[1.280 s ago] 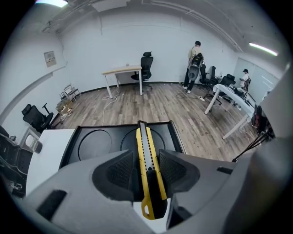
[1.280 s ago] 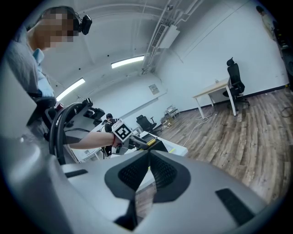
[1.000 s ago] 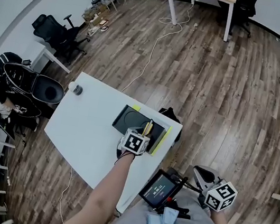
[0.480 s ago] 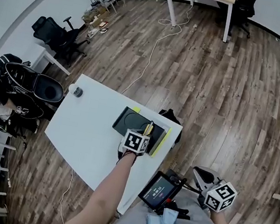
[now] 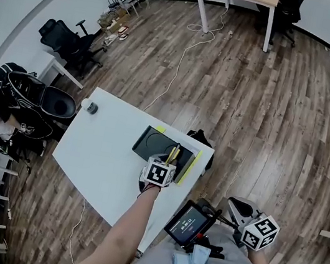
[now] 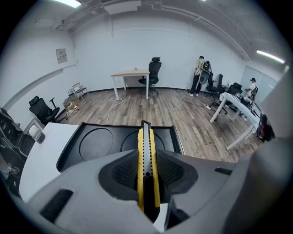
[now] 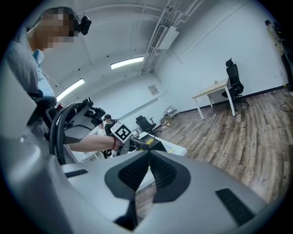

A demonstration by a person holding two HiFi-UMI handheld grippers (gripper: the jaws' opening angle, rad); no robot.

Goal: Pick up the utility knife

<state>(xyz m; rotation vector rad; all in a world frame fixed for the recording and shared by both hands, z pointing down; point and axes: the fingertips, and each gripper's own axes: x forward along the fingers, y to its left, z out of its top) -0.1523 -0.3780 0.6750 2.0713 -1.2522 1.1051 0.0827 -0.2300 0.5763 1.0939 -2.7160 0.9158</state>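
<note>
The left gripper's (image 6: 146, 176) jaws are being closed on the knife (image 6: 145, 146), whose yellow sides are met by both pads. The knife is pointed out over the black tray (image 6: 73, 146) on the desk (image 5: 105, 149). The right gripper's (image 7: 149, 160) jaws are held together, empty, beside the desk.

L gripper (image 5: 168, 161) over black tray (image 5: 147, 141), white table's (image 5: 105, 149) 3 o'clock side; jaws closing on utility knife (image 5: 175, 151). R gripper (image 5: 236, 204) at 4 o'clock.
</note>
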